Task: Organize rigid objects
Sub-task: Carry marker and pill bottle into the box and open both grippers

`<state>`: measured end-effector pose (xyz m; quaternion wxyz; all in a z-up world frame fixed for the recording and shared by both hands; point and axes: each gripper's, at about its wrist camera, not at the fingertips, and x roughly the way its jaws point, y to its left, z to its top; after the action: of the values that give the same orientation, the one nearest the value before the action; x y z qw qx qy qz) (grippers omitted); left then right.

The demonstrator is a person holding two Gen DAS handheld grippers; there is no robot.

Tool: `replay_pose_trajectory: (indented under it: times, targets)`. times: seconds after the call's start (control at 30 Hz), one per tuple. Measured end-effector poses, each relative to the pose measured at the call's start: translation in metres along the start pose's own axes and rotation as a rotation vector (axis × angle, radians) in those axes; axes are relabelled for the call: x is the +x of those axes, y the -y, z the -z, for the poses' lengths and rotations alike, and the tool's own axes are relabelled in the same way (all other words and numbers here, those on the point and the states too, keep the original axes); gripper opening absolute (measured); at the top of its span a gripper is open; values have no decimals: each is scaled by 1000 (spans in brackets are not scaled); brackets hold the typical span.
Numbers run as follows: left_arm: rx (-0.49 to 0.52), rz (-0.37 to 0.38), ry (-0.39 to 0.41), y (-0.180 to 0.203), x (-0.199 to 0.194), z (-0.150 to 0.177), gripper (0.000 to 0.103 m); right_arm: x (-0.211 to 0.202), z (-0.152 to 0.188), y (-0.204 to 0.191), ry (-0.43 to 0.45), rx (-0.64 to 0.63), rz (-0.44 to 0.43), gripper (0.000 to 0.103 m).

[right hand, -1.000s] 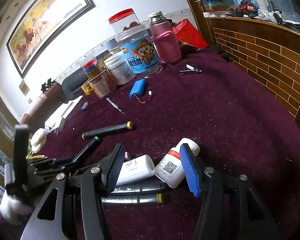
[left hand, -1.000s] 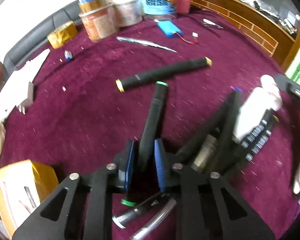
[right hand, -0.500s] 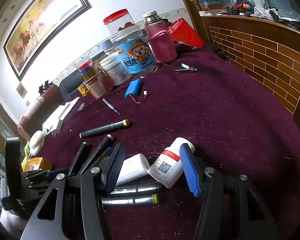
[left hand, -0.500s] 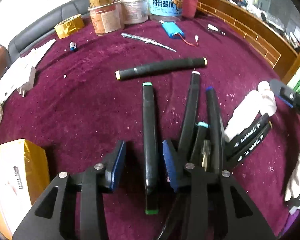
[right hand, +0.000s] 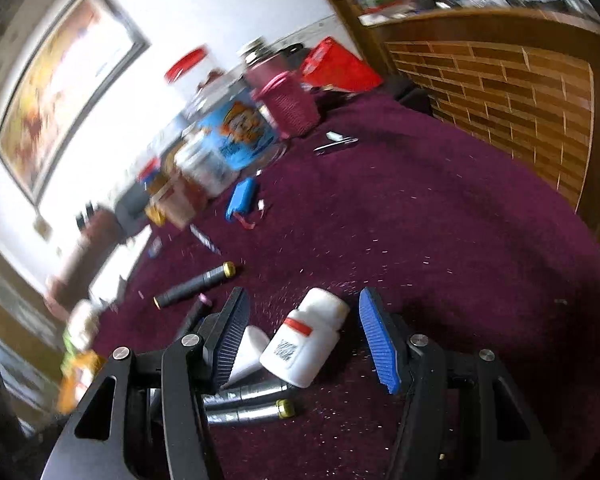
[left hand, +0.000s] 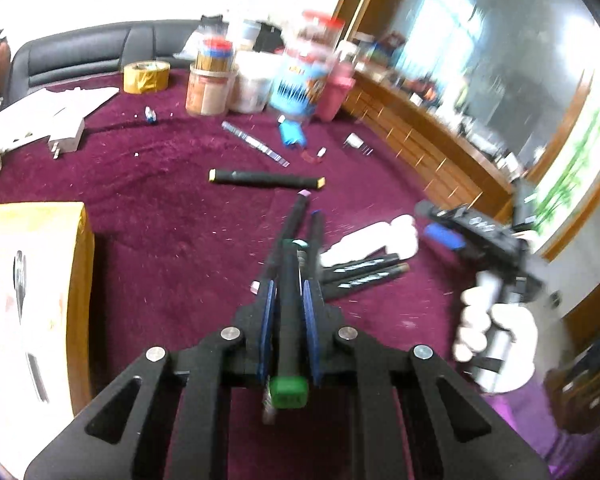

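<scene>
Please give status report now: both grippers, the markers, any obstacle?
Left gripper shut on green-capped marker. Right gripper open over white bottle. Nothing blocking.

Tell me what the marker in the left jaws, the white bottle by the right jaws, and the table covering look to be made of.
Marker: likely plastic, a matte black barrel with a glossier green end cap.
White bottle: probably smooth plastic, slightly shiny, with a red band and a printed label.
Table covering: looks like maroon velvet or short-pile fabric, going by its fuzzy, unreflective surface flecked with lint.
</scene>
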<state>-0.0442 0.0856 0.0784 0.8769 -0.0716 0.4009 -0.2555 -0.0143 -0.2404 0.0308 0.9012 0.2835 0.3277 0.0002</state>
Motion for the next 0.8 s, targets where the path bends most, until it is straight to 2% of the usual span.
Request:
replay_pose_trajectory:
  times: [0.1, 0.2, 0.33, 0.5, 0.53, 0.57, 0.63, 0.7, 0.8]
  targets:
    - [-52, 63, 53, -5, -24, 10, 12, -2, -1, 22, -11, 102, -23, 55]
    - [-93, 89, 76, -15, -38, 18, 12, 1, 1, 31, -41, 142, -42, 55]
    - [-138, 100, 91, -32, -54, 31, 12, 9, 3, 21, -72, 111, -24, 55]
    - [-182, 108, 142, -51, -85, 43, 12, 21, 7, -2, -112, 15, 74, 54]
    - [-192, 112, 155, -56, -92, 44, 12, 25, 9, -6, -129, -8, 104, 50]
    - [-202, 114, 169, -61, -100, 46, 12, 26, 11, -10, -129, -33, 123, 37]
    - [-219, 113, 197, -71, -116, 49, 12, 29, 12, -17, -150, -66, 96, 34]
    - [-232, 116, 215, -80, -128, 52, 12, 24, 12, -19, -149, -69, 105, 34]
    - [-264, 111, 240, -101, -149, 60, 12, 7, 12, -26, -140, -65, 53, 34]
